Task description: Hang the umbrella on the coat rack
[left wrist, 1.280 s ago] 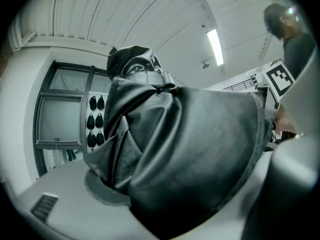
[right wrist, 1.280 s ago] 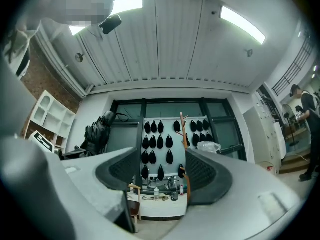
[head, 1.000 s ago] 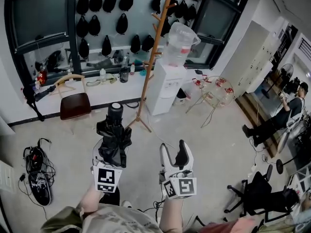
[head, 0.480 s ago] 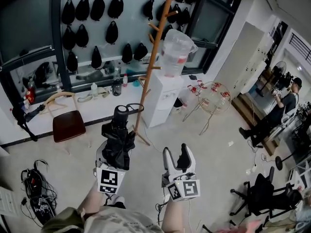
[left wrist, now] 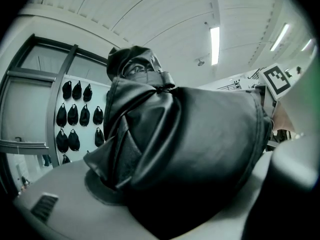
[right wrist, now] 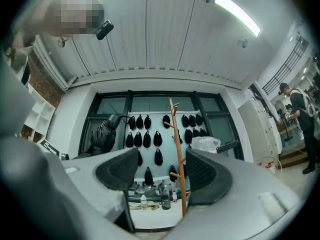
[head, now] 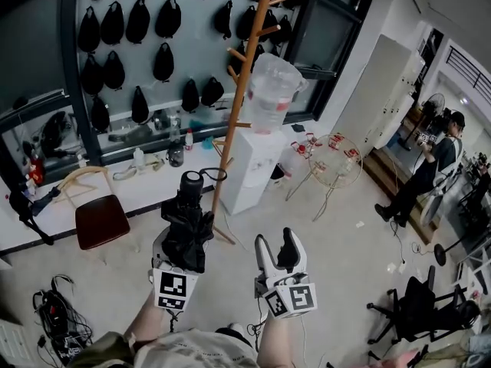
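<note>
L gripper (head: pixel 181 255) pinches the folded umbrella (head: pixel 187 219); its long axis runs 6-to-12 o'clock, handle end at 12. Coat rack (head: pixel 239 90) stands at 1 o'clock of it. R gripper (head: pixel 277 245) spread, empty.

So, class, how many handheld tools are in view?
2: the left tool clamped on the folded black umbrella, the right tool beside it, open and empty. None seems hidden.
</note>
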A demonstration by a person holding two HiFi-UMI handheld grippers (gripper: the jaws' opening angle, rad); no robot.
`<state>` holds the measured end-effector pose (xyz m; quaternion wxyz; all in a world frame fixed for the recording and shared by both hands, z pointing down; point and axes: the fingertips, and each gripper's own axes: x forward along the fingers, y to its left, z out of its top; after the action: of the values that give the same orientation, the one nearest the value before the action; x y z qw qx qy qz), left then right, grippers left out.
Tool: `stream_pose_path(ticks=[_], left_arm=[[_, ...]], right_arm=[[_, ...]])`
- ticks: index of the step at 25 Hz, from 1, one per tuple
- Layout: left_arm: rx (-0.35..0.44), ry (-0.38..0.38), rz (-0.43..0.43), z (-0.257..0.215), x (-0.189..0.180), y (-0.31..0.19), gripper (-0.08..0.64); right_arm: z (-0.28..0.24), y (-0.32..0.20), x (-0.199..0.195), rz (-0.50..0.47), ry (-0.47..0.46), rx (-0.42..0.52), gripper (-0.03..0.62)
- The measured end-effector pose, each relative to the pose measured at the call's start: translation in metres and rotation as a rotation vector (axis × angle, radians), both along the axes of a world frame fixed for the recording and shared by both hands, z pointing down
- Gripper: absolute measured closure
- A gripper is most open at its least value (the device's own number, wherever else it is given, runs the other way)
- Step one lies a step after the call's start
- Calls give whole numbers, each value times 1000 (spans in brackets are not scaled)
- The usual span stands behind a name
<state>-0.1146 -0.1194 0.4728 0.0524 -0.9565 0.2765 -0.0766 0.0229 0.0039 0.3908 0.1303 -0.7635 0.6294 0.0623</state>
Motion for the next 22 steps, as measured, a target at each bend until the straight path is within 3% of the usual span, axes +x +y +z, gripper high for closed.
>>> stream_pose_path(ticks=[12,22], left_arm=[[-7,-19,-51,11,98,-32,233],[-7,23,-108,4,210,-30,233]], right_arm=[[3,-50,102,-107,-12,5,304],[-16,-80,198,-361,-18,20,304]])
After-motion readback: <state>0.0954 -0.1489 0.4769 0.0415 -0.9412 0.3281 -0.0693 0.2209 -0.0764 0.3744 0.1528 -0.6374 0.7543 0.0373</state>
